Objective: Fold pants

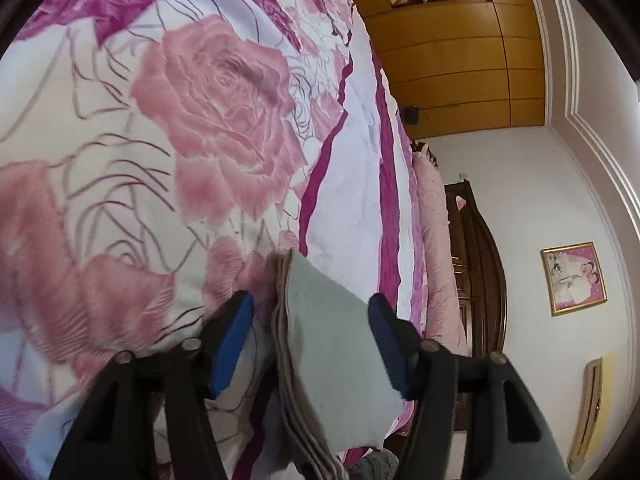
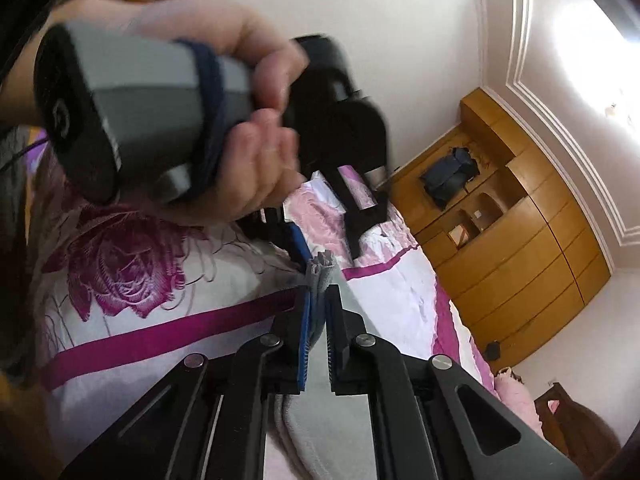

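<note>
The left gripper [image 1: 312, 320] stands open, its blue pads apart, with the folded grey pants [image 1: 336, 344] between them; the right-hand pad seems to touch the cloth, the other is clear of it. The pants' lower end is cut off by the frame edge. The right gripper [image 2: 318, 320] is clamped on a bunched edge of the pants [image 2: 320, 276], which sticks out just past its tips. Ahead of it, a hand [image 2: 256, 168] holds the left gripper, blurred, hiding part of the floral bedspread [image 1: 220, 120].
</note>
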The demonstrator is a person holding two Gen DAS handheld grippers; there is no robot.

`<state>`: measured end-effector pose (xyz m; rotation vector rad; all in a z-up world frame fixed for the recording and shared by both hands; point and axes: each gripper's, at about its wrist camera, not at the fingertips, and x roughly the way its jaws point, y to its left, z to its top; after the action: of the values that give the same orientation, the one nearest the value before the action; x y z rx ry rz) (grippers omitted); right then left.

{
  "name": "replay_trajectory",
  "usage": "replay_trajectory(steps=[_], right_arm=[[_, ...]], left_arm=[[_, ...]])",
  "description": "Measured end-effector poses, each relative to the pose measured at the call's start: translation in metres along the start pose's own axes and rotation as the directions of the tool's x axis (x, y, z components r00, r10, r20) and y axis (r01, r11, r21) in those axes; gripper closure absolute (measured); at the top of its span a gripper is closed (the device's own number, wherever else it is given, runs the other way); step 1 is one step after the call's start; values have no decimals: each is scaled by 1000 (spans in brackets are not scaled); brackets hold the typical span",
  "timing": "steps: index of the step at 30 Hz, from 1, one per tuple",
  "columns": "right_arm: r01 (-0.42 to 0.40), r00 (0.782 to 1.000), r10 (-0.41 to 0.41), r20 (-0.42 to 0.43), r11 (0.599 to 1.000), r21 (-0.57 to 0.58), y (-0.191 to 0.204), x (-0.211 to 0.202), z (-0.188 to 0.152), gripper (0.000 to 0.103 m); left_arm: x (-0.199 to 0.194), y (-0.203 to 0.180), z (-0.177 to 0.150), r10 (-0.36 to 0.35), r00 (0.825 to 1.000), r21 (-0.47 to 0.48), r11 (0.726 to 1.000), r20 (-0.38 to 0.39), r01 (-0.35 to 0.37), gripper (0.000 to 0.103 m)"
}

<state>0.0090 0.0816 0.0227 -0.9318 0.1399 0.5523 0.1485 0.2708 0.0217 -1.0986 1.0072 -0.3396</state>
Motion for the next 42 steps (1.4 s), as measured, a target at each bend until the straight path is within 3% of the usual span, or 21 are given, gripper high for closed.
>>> replay_trajectory(steps=[1,2,3,5,6,11,16,18,20,22,26,29,32,34,36,38,40,42], right_arm=[[-7,1000,7,4,1000,5,-3,-1,0,96],[-8,1000,8,9,1000,13,-5,-1,1,96],[-10,1000,10,10,1000,20,-7,0,0,96],[-25,1000,25,7,999,43,-11,1,0,96],[-28,1000,28,4,998,55,-13,2,-1,96],[-11,1000,12,-3,997,78,-20,3,-1,96],[-12,999,20,-40,977,213,-51,-4,-9,96],[-22,997,44,-62,948,316,-76,-13,-20,97],[-22,996,54,-70,921,390,-99,-23,-34,97],[-9,996,48,-76,893,449,-120,-37,-50,97],[25,997,22,-77,833,553,-160,-70,-94,97],[62,997,-14,-81,771,633,-180,-84,-132,97],[63,997,-13,-74,682,729,-190,-92,-174,97],[84,995,-16,-99,676,732,-192,-97,-191,97],[99,994,-30,-106,678,728,-198,-107,-203,97],[125,991,-55,-119,676,727,-205,-122,-219,97],[147,988,-64,-139,637,756,-212,-138,-238,97],[168,985,-73,-156,600,782,-219,-148,-256,97]], left_arm=[[2,1,0,-2,1000,-9,1000,-2,2,57],[3,2,0,-5,1000,-22,1000,-6,5,75],[4,4,0,-5,1000,-36,999,-8,5,87],[1,8,-1,38,999,-36,999,29,-36,88],[1,8,-3,53,998,-31,998,47,-51,95],[2,4,-6,66,995,-4,998,71,-66,98],[0,-13,-16,125,985,-86,990,120,-115,98],[2,-30,-25,147,978,-48,989,151,-141,99],[6,-49,-35,126,981,0,992,146,-127,99],[9,-78,-45,136,978,91,984,160,-152,99],[37,-144,-69,201,970,238,944,133,-228,99],[60,-190,-88,206,972,309,922,113,-231,99],[95,-235,-110,262,955,421,858,137,-295,99],[123,-262,-125,313,938,490,800,151,-346,99],[148,-277,-141,341,932,524,776,121,-352,99],[172,-295,-162,369,921,582,725,124,-369,99],[193,-306,-180,370,921,616,700,120,-361,99],[216,-317,-196,372,923,630,694,102,-349,99]])
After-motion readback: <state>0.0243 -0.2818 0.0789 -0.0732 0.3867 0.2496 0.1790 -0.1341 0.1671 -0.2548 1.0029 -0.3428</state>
